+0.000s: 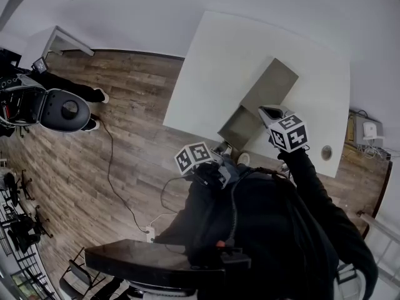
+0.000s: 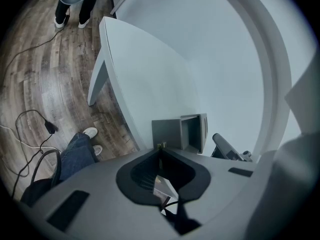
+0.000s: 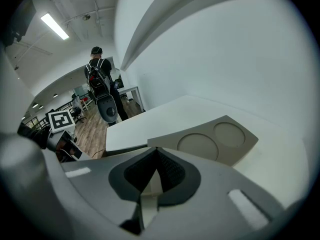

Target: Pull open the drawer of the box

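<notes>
White surface [image 1: 212, 67] ahead. Left tongs [image 2: 159, 149] look pinched on a small tab [image 2: 161, 144] at the drawer [image 1: 240, 125] front, drawer partly out toward 7 o'clock. Right tongs [image 3: 156, 149], closed and empty, by the box [image 1: 275, 80] at 1 o'clock. I'd brace it, pull straight.

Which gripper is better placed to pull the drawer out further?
Left. The left gripper has its fingers closed at a small tab on the drawer front. The right gripper hangs over the box top, off the drawer.
</notes>
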